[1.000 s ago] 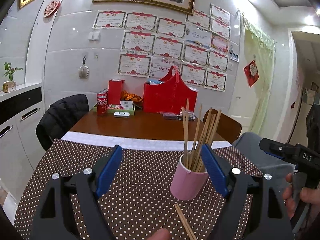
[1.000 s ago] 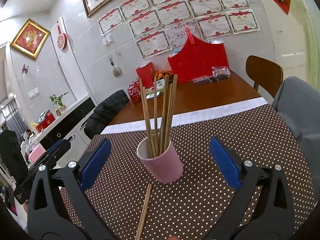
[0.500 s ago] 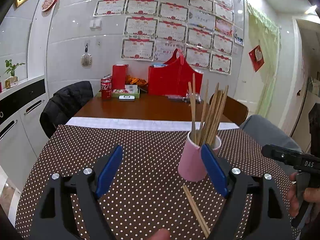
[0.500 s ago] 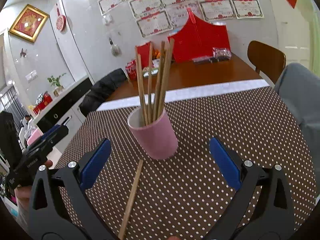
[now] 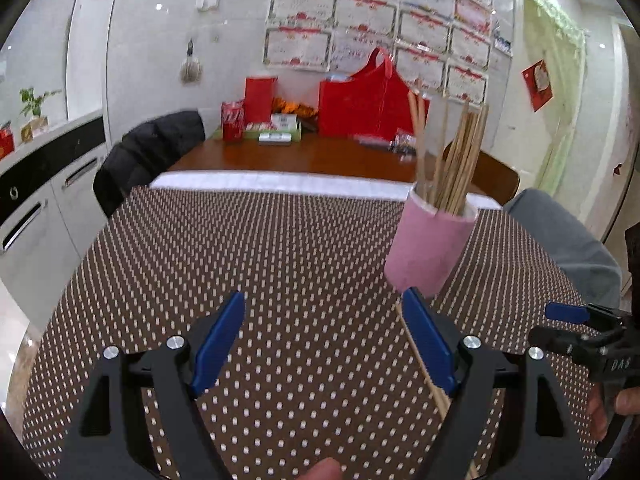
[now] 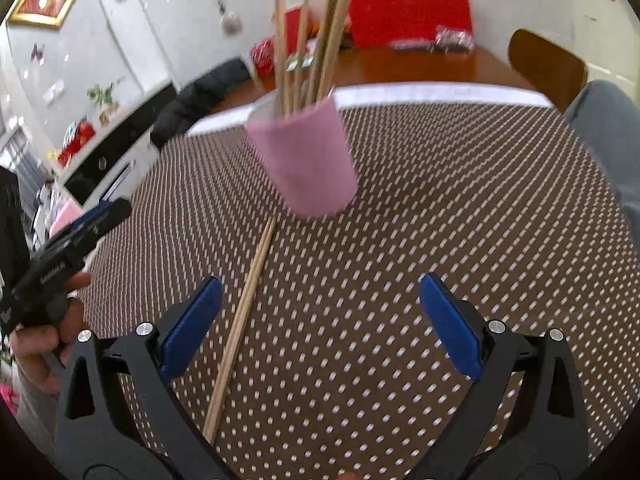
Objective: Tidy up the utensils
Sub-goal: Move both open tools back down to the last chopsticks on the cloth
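Worktop (image 5: 168,280): round surface under a brown cloth with white dots; fills the lower half of both views; a white strip and bare brown wood lie at its far edge.
Left gripper (image 5: 323,340): lower centre of the left wrist view; jaws spread wide, nothing between the blue pads; its right pad sits just in front of the loose chopsticks; also visible at the left edge of the right wrist view (image 6: 68,248), held by a hand.
Right gripper (image 6: 320,320): lower centre of the right wrist view; jaws spread wide, holding nothing; visible at the lower right edge of the left wrist view (image 5: 584,334), held by a hand.
Pink cup (image 5: 430,250): stands upright on the worktop; right of centre in the left wrist view, upper centre in the right wrist view (image 6: 304,164); blurred in the latter.
Chopsticks in cup (image 5: 452,152): a bundle of wooden sticks standing in the pink cup, fanned slightly, tips up.
Loose chopsticks (image 6: 240,328): wooden pair lying flat on the cloth, side by side; one end near the cup base, the other running to the lower frame edge; just right of the left pad in the right wrist view.
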A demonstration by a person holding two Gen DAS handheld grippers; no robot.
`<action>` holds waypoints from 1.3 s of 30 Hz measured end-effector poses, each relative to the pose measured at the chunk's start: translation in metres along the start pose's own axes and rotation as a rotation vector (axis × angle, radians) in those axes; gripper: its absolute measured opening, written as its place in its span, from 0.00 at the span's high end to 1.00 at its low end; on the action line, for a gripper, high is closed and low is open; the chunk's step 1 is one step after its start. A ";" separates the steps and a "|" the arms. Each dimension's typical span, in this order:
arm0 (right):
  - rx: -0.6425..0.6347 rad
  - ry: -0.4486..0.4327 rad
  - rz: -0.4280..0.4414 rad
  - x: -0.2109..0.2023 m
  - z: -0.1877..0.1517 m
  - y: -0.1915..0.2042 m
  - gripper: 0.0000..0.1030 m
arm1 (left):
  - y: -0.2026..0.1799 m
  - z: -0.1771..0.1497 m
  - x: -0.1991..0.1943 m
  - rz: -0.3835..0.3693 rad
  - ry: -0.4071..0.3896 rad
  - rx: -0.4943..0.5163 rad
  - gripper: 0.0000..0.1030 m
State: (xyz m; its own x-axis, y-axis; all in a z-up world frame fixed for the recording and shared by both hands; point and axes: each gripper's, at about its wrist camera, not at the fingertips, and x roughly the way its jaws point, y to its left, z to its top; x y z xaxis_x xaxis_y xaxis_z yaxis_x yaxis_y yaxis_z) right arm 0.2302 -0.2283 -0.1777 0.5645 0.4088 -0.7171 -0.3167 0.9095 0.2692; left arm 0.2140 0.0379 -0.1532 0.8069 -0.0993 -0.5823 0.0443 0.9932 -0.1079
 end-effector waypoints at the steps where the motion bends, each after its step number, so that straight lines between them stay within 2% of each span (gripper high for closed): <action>1: -0.018 0.022 -0.003 0.004 -0.004 0.004 0.06 | 0.000 -0.004 0.003 0.004 0.015 0.001 0.23; 5: -0.081 0.112 -0.024 0.026 -0.017 0.018 0.06 | 0.001 -0.018 0.010 0.009 0.070 0.009 0.23; 9: -0.124 0.160 -0.042 0.045 -0.027 0.031 0.06 | 0.001 -0.029 0.017 0.008 0.110 0.008 0.23; 18: -0.224 0.188 -0.120 0.063 -0.036 0.055 0.06 | 0.004 -0.041 0.020 0.000 0.139 -0.005 0.23; 23: -0.255 0.189 -0.170 0.058 -0.036 0.054 0.06 | 0.005 -0.045 0.023 0.003 0.154 -0.016 0.23; 28: -0.270 0.201 -0.167 0.058 -0.036 0.051 0.06 | 0.007 -0.046 0.023 0.026 0.156 -0.015 0.23; 30: -0.292 0.207 -0.192 0.058 -0.031 0.052 0.06 | 0.010 -0.048 0.020 0.027 0.153 -0.028 0.23; 33: -0.328 0.223 -0.276 0.064 -0.026 0.054 0.06 | 0.012 -0.050 0.020 0.034 0.163 -0.029 0.23; 39: -0.268 0.220 -0.216 0.066 -0.028 0.041 0.06 | 0.013 -0.048 0.023 0.035 0.168 -0.032 0.23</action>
State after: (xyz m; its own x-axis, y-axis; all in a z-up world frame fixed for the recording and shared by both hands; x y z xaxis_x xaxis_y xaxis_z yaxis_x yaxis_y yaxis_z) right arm 0.2330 -0.1662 -0.2323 0.4721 0.1583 -0.8672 -0.4130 0.9088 -0.0589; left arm 0.2043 0.0454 -0.2066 0.6975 -0.0763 -0.7125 -0.0028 0.9940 -0.1092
